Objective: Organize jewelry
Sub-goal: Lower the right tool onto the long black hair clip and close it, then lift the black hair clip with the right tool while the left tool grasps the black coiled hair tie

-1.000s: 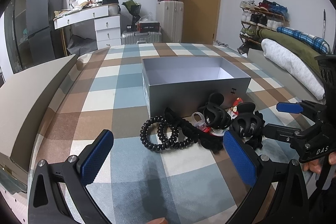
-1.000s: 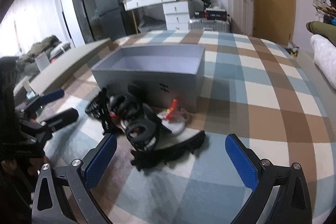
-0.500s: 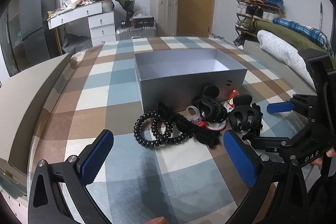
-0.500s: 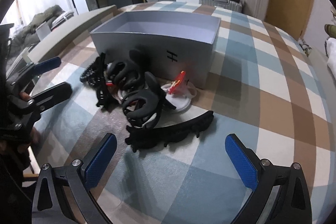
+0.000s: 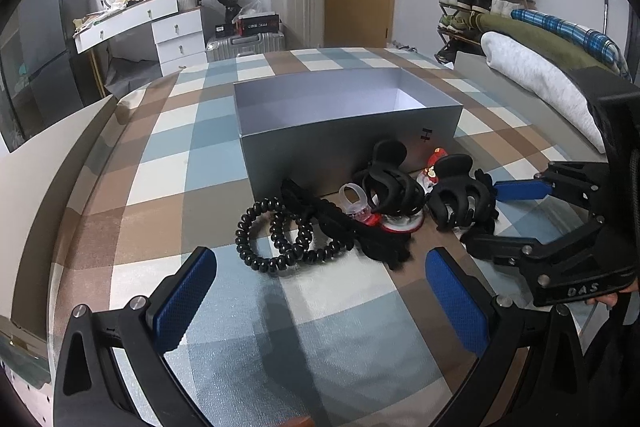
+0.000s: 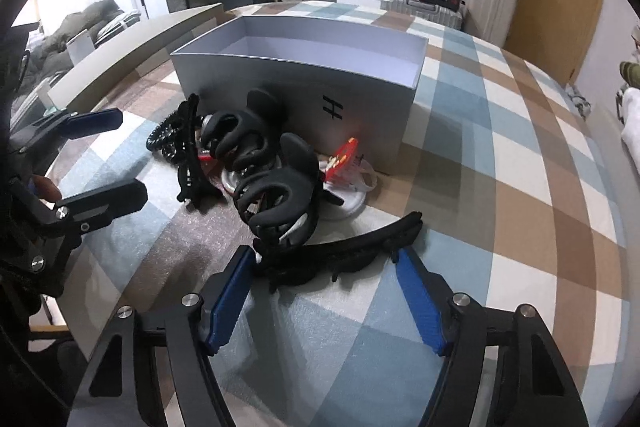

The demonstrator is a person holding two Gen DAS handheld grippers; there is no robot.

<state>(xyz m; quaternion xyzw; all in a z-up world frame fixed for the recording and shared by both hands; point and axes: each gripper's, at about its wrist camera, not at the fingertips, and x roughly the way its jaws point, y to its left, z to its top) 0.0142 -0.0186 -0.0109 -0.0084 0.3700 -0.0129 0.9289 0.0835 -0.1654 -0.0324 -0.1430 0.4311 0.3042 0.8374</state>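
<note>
1. The grey box [image 6: 304, 95] stands open-topped on the checked cloth [image 6: 520, 163], straight ahead of and beyond both pairs of fingers. What shows of its inside is bare. It is presumably where the pieces are meant to go.

2. The pile of hair accessories lies against the box's near wall, between that wall and the fingertips of both tools. The right gripper [image 6: 324, 291] is much the nearer. The left gripper [image 5: 316, 303] hangs back with bare cloth between its pads and the pile.

3. The long black banana clip [image 6: 344, 255] is the nearest piece to the right tool. It lies flat, its long axis running crosswise from one right pad toward the other and rising slightly to the right. Its ends sit just at the two blue pads, which are spread apart and hold nothing. A closing squeeze would therefore meet the clip end to end rather than across its narrow width, so I judge a turn of the wrist may be needed.

4. The black claw clip [image 6: 280, 203] sits just beyond the banana clip, close to the right tool's left finger.

5. The coiled black hair ties [image 5: 280, 239] lie directly ahead of the left tool's gap, well apart from its fingers, which are also spread wide and empty.

6. A small red-and-clear clip [image 6: 344, 159] lies farthest off, touching or almost touching the box wall.
</note>
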